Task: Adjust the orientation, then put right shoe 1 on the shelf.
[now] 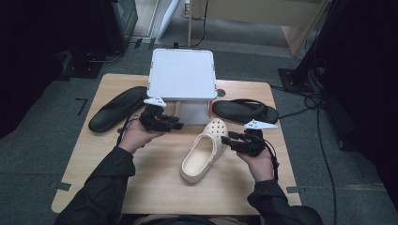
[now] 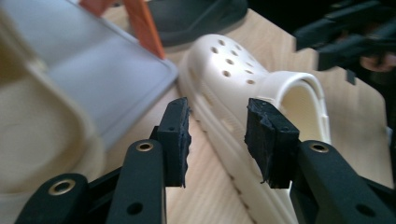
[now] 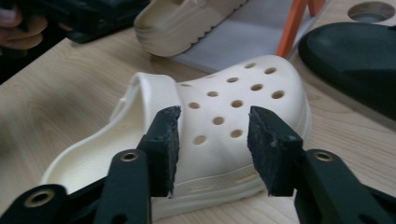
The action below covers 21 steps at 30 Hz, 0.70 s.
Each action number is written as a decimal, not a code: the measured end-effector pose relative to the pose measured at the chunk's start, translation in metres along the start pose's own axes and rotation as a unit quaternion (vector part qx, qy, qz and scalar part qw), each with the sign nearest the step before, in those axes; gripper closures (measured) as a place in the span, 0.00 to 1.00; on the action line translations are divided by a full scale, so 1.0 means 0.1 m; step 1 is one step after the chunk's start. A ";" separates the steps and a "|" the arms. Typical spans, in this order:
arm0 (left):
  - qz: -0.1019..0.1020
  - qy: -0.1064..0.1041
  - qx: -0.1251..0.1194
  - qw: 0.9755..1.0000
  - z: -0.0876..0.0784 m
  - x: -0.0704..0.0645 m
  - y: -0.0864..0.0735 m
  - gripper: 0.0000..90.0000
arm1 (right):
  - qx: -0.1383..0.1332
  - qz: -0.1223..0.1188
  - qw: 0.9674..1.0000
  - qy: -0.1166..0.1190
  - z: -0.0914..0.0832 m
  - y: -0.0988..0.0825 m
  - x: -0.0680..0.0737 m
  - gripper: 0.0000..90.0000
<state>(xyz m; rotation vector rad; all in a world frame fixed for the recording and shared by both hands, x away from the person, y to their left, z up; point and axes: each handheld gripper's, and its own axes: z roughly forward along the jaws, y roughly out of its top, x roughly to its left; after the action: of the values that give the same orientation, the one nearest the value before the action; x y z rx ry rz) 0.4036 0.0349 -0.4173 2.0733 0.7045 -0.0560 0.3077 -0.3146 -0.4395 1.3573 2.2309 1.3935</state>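
Observation:
A cream perforated clog point(image 1: 204, 150) lies on the wooden table point(image 1: 155, 187), toe toward the white shelf stand point(image 1: 182, 74). My left gripper point(image 1: 178, 125) hovers just left of its toe, open, with the clog's side point(image 2: 243, 88) beyond the empty gap between its pads point(image 2: 217, 135). On the clog's right, my right gripper point(image 1: 225, 139) is open as well; its pads point(image 3: 214, 144) frame the clog's holed upper point(image 3: 224, 116) without touching it. A second cream clog point(image 3: 187, 21) rests on the stand's low grey tray point(image 2: 93, 70).
A black slipper point(image 1: 117, 108) lies at the table's back left, another black slipper point(image 1: 244, 111) at the back right beside the stand. Orange legs point(image 2: 144, 28) hold up the stand. A round hole point(image 3: 371, 11) pierces the tabletop near the right slipper.

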 end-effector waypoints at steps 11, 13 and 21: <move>0.004 0.006 -0.023 1.000 -0.24 0.08 0.29 0.63 | 0.015 -0.007 1.000 -0.002 0.05 -0.06 0.37 0.37; 0.005 0.007 -0.031 0.999 -0.29 0.10 0.35 0.63 | 0.018 -0.001 1.000 -0.006 0.11 -0.10 0.42 0.36; -0.013 0.024 -0.048 0.998 -0.45 0.25 0.56 0.62 | 0.031 -0.018 0.997 -0.063 0.34 -0.18 0.55 0.34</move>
<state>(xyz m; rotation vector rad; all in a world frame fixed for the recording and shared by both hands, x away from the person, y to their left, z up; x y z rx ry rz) 0.4427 0.0585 -0.3565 1.9790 0.7496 0.0118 0.2847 -0.2532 -0.4562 1.3765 2.2226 1.2015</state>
